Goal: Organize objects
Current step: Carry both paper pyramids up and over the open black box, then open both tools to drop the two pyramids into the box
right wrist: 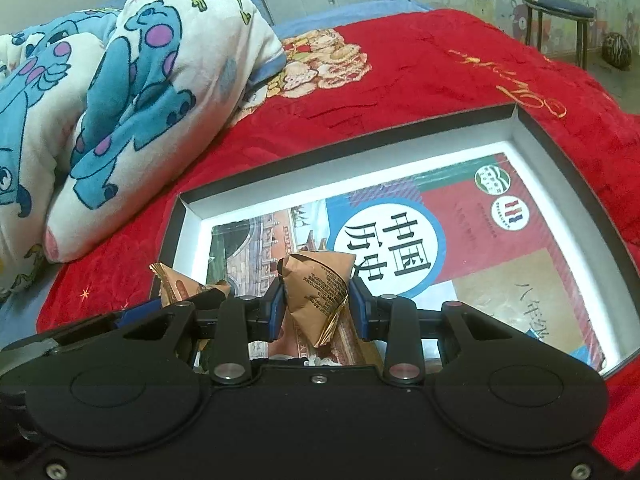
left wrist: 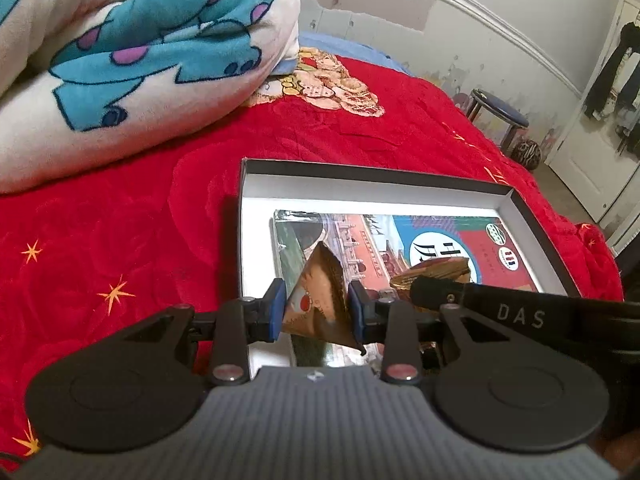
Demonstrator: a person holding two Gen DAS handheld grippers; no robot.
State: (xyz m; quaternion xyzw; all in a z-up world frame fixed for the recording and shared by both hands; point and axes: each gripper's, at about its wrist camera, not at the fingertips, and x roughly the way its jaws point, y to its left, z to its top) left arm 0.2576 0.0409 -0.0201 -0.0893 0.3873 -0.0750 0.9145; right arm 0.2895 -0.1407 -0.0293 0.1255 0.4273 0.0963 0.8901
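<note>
While over box [right wrist: 532, 120], each claw pinches pyramid packet: left [left wrist: 316, 308], right [right wrist: 318, 300], apexes up.

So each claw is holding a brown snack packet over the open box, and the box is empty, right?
Not quite. Each claw, left claw and right claw, does hold a brown packet over the open box, but a textbook lies inside, as the right wrist view shows.

The near edge of the box [left wrist: 400, 178] is hidden behind the gripper bodies in both views. The near part of the book [right wrist: 460, 248] is covered by the held packets. The folded blanket [left wrist: 132, 52] is cut off at the left edge. Small print on the right packet [right wrist: 320, 284] cannot be read.
</note>
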